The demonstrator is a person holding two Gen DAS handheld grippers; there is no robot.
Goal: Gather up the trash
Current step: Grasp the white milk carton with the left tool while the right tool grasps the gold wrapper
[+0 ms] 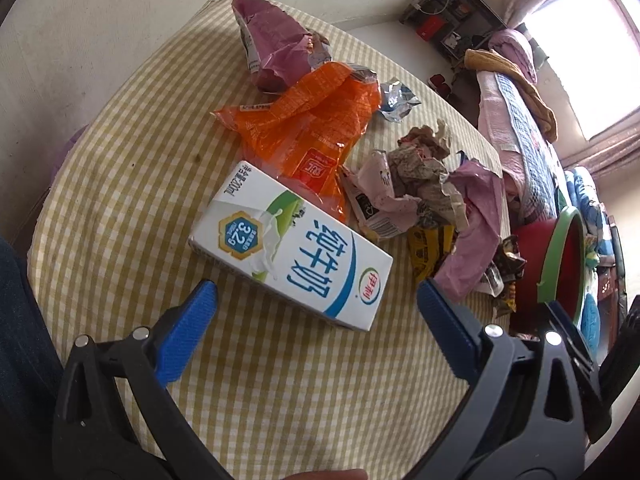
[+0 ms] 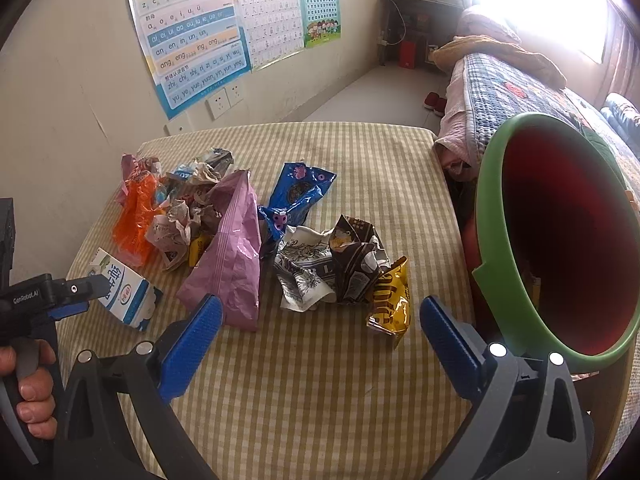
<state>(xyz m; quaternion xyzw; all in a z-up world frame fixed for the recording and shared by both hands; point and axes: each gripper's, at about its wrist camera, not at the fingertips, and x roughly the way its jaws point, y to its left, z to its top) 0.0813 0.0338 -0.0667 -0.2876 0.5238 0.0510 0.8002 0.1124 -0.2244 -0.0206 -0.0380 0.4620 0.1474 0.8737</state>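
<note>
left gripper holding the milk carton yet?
No. The left gripper is open, and the milk carton lies flat on the checked tablecloth just ahead of it.

Tablecloth (image 1: 120, 184): matt woven cloth, yellow-and-white check.
Milk carton (image 1: 296, 248): smooth printed card, slight sheen.
Orange wrapper (image 1: 312, 128): glossy crinkled plastic film.
Bin (image 2: 490, 216): smooth plastic, green rim.
Gripper pads (image 2: 192, 344): blue ribbed plastic.
Quilt (image 2: 500, 92): soft stitched cloth.

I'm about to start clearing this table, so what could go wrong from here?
The left gripper is open around the milk carton; if any milk remains, squeezing could spill it on the tablecloth. The wrappers are crumpled and light, so they may slip. The bin sits tilted past the table edge; drops could miss.
</note>
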